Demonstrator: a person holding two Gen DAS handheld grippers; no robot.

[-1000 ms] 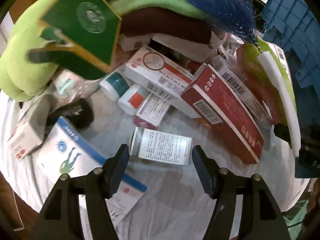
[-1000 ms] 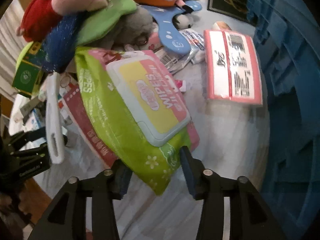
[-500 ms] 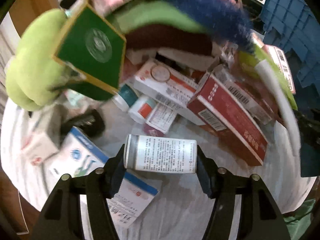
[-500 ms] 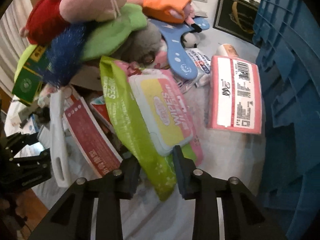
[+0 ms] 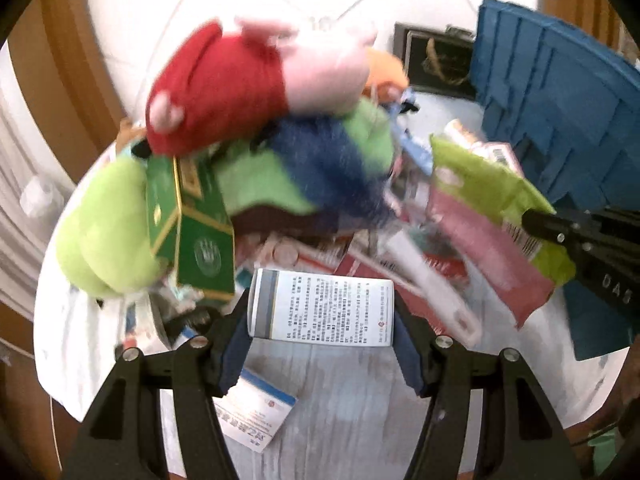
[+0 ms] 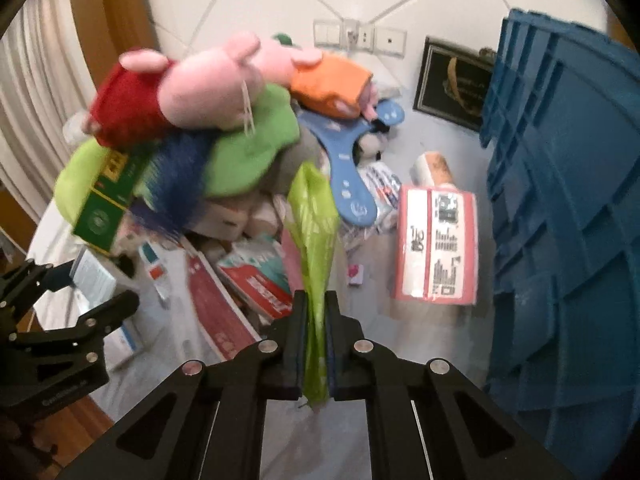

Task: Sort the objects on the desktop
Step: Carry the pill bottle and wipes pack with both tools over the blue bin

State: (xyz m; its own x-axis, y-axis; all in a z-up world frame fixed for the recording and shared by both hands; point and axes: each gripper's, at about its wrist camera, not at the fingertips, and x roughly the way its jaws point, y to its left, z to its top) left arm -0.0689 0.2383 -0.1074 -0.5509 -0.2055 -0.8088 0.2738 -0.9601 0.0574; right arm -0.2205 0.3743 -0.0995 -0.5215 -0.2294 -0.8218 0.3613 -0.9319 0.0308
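Clearly, the left gripper [image 5: 322, 334] clamps a white cylindrical medicine bottle with small printed text [image 5: 320, 307], which lies crosswise between its two pads, lifted off the white cloth-covered table [image 5: 348, 392]. Beneath the left jaw, a white-and-blue cardboard box [image 5: 256, 414] lies flat on the cloth. Beyond the bottle is a heap of plush toys, with a red-and-pink pig plush [image 5: 248, 80] on top and a dark green box with gold edges [image 5: 196, 232] tilted to the left of it.

The right gripper [image 6: 317, 312] is closed on the lower edge of a lime-green soft plastic wipes pack [image 6: 316, 232], which hangs edge-on, rising away from the tips. To its right lies a pink-and-white labelled packet [image 6: 436, 248], and further right stands a blue ribbed plastic crate [image 6: 568, 220].
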